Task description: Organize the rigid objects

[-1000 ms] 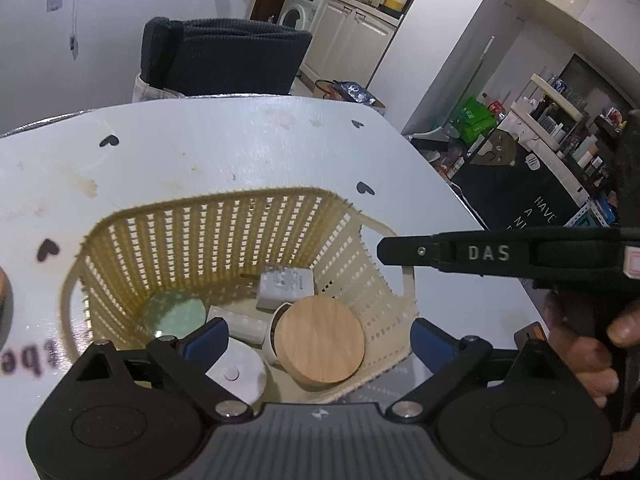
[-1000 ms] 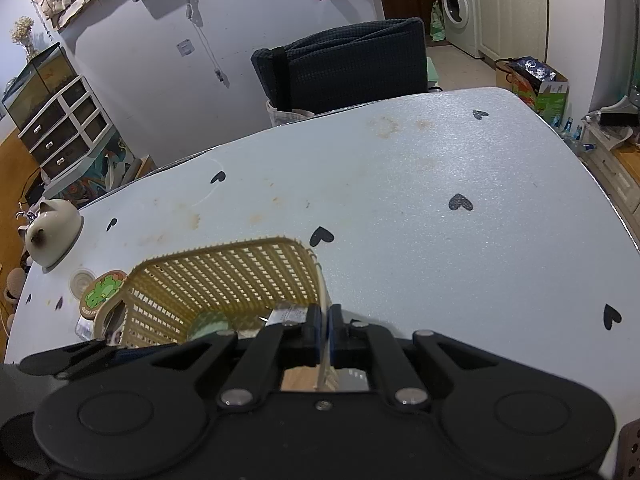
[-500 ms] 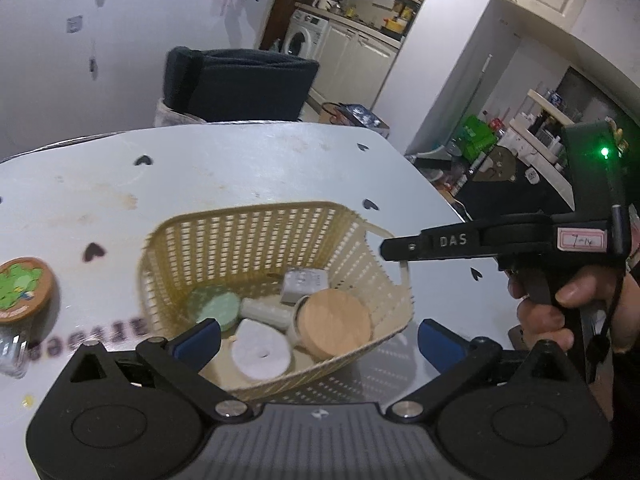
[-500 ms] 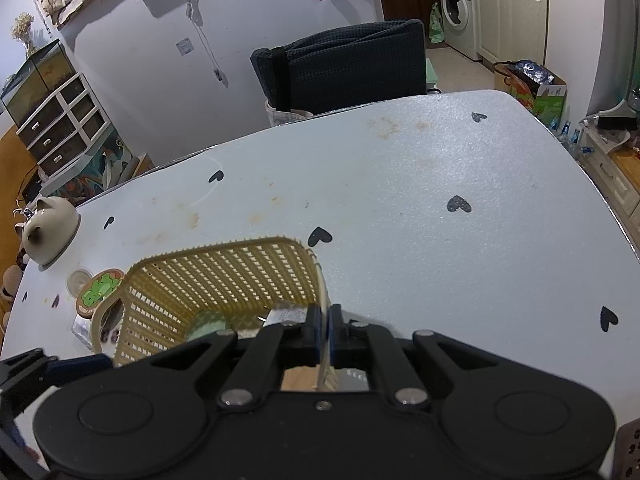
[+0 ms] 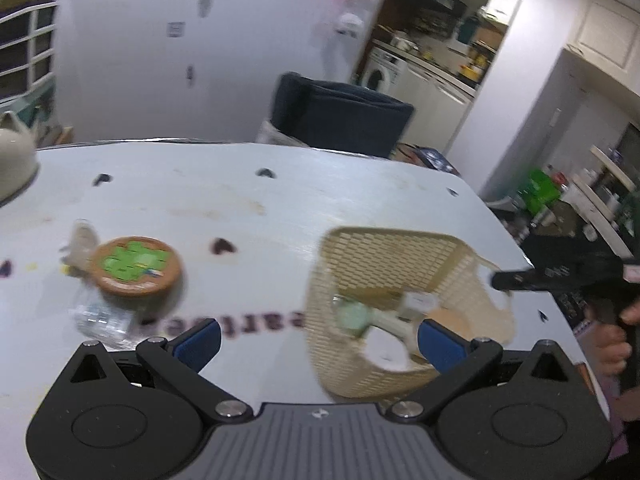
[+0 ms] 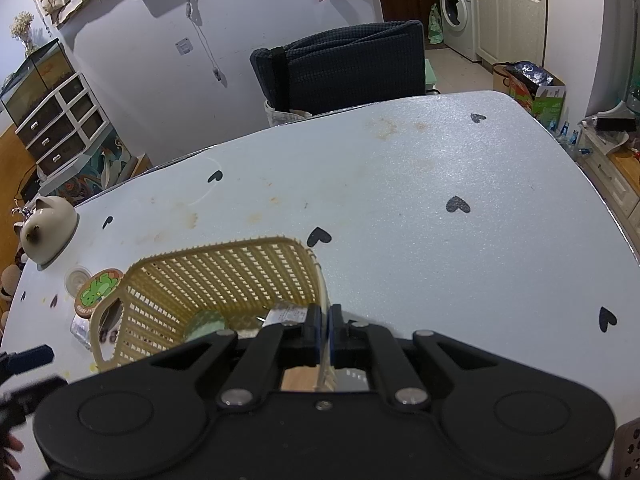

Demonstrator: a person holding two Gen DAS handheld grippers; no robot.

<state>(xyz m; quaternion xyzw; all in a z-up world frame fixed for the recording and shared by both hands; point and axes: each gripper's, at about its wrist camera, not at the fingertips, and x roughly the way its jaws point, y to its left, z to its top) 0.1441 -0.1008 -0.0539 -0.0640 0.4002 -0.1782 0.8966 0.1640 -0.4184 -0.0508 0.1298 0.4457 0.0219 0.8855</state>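
Your right tongs [image 6: 324,330] are clamped on the near rim of the yellow basket [image 6: 224,268]. Your left tongs [image 5: 318,338] gape wide and empty above the table [image 5: 320,200], basket to their right, round green-topped coaster [image 5: 135,266] ahead-left.

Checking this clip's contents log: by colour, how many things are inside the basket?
White: 3 (adapter, tube, flat disc)
Green: 1 (round pad)
Wood-coloured: 1 (round lid)
Total in the basket: 5
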